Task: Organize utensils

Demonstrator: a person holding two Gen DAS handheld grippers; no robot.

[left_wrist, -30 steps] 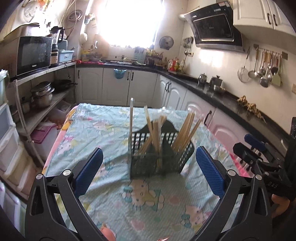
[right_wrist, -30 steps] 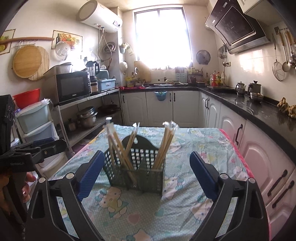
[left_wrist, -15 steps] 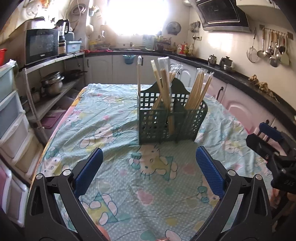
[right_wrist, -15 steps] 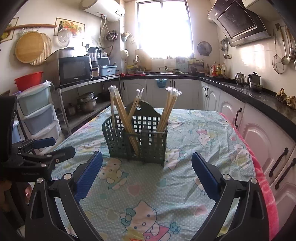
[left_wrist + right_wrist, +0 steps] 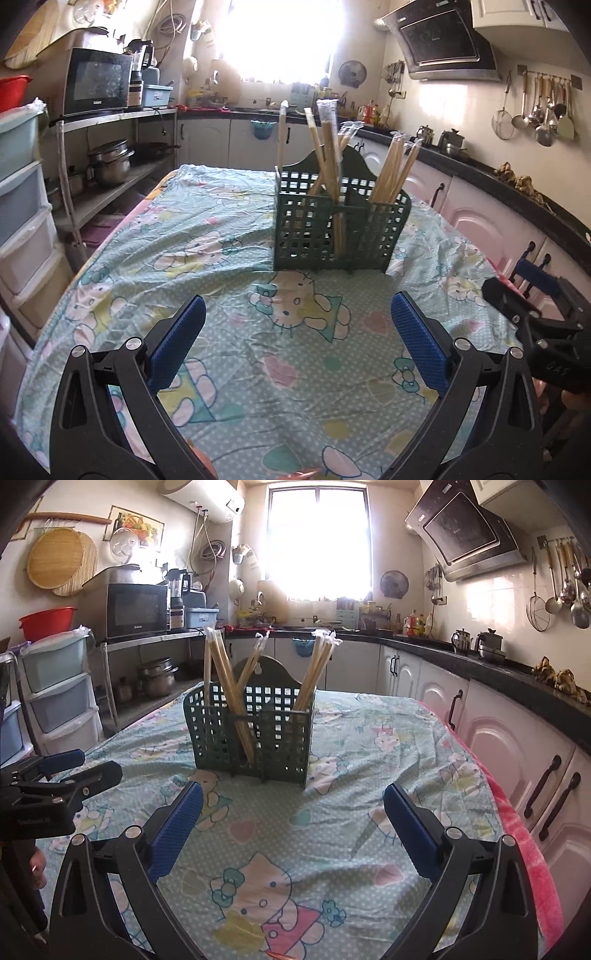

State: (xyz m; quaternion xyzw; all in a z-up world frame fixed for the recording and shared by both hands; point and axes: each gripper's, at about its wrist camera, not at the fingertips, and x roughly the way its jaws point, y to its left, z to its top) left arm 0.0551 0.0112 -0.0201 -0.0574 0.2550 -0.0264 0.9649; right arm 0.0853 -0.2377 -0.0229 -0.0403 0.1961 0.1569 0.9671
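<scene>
chopsticks [image 5: 328, 162]: lower ends hidden behind basket [image 5: 314, 236] mesh | window [image 5: 317, 542]: overexposed, view outside unreadable

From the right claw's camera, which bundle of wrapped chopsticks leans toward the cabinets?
The right-hand bundle in the green basket; the others stand or lean in its left compartment.

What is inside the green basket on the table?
The green basket holds bundles of plastic-wrapped chopsticks standing tilted in its compartments, tops poking above the rim. Their lower ends show only partly through the mesh; the basket floor is hidden.
</scene>
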